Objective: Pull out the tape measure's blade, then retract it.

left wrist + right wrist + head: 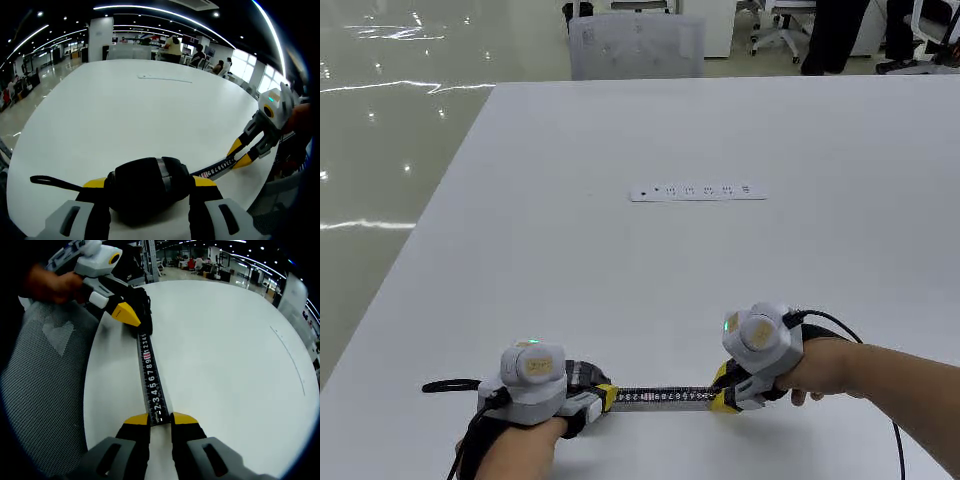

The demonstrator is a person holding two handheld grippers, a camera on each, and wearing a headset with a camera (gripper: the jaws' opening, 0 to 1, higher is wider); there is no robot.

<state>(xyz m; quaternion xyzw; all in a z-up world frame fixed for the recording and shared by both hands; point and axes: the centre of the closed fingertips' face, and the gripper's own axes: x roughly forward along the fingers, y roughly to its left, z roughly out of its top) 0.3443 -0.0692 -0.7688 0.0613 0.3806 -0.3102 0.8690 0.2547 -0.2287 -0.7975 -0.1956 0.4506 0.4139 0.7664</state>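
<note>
Two hand-held grippers work one tape measure (pixel 146 194) on a white surface (pixel 620 270). It lies at 6 o'clock in the head view, close to the near edge. The left hand-held gripper (pixel 150 182) is clenched on the black case, with one yellow-tipped jaw on each side. A single black wrist strap (pixel 50 182) trails from the case toward 9 o'clock. One blade (pixel 150 382) runs out flat across the surface to the right hand-held gripper (pixel 160 418), which is closed on the blade's free end, with the tip pinched between its two yellow jaw tips. The right gripper view makes the blade's print legible: black single digits in runs (1 2 3 4 5 beside the case, 7 8 9 further along) and one red mark between them. The head view reduces that print to fine ticks. In the left gripper view the digits read upside down. The head view adds one white power strip (pixel 698 191) at 12 o'clock from the blade, well apart from it, and one grey office chair (pixel 635 45) at the surface's far edge. The right gripper view shows a grey mesh chair back (pixel 45 365) at 9 o'clock, off the surface's edge. The left gripper view shows seated people (pixel 172 47) beyond the far edge at 12 o'clock.
</note>
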